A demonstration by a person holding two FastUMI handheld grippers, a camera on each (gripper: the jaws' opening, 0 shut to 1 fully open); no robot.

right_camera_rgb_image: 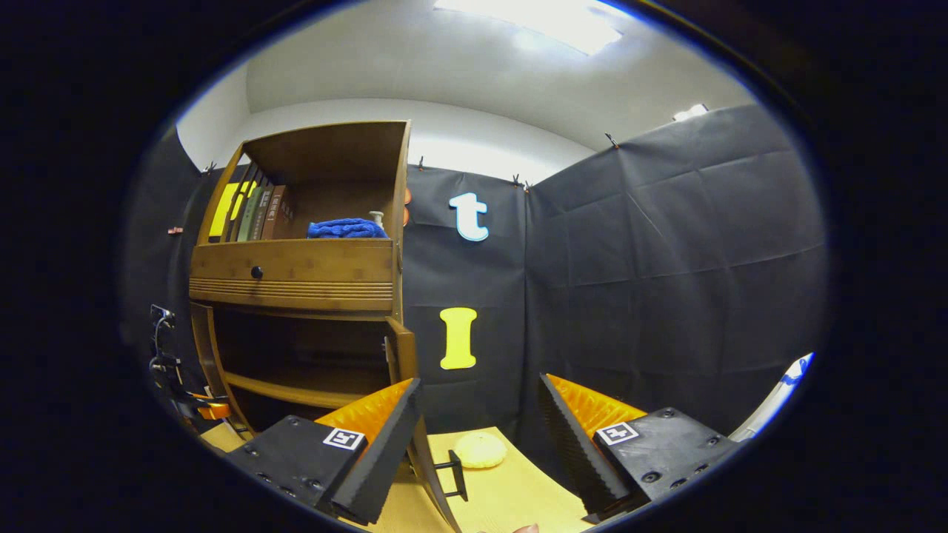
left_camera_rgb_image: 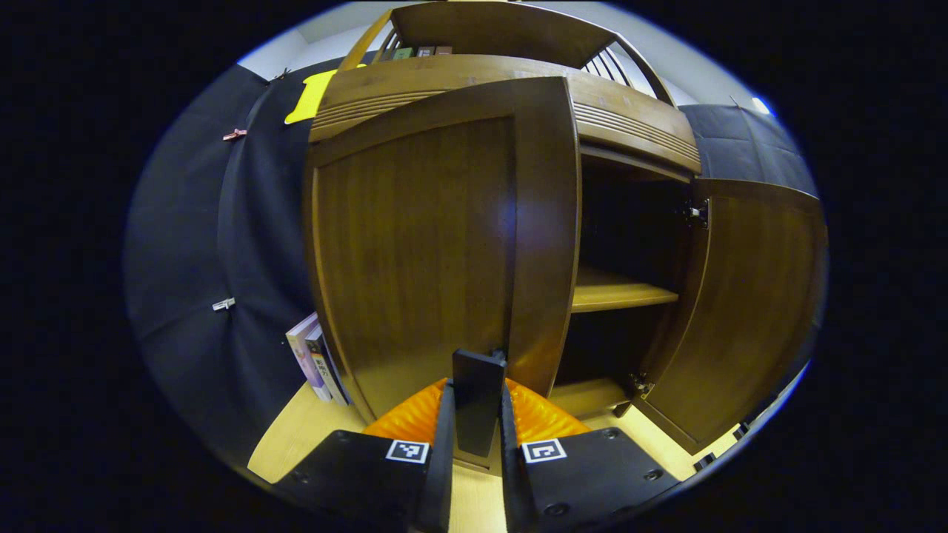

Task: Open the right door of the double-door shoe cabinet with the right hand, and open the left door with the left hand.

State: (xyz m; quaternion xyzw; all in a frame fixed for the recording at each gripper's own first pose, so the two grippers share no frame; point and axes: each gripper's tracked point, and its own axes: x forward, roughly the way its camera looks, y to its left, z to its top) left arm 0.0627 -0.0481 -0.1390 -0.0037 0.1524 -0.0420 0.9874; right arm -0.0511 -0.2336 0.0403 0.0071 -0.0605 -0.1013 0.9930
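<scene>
L gripper (left_camera_rgb_image: pixel 478 433) clenched on dark flat handle (left_camera_rgb_image: pixel 478 396) of brown wooden left door (left_camera_rgb_image: pixel 422 252); R gripper (right_camera_rgb_image: pixel 478 437) released, right door (right_camera_rgb_image: pixel 406 355) swung open.

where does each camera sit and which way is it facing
Left gripper view: rides the left hand-held gripper, close against the left door; its fingers clamp the door's handle.
Right gripper view: rides the right hand-held gripper, farther back, fingers apart, facing the booth wall.
Shared: the shoe cabinet with its open right door.
</scene>
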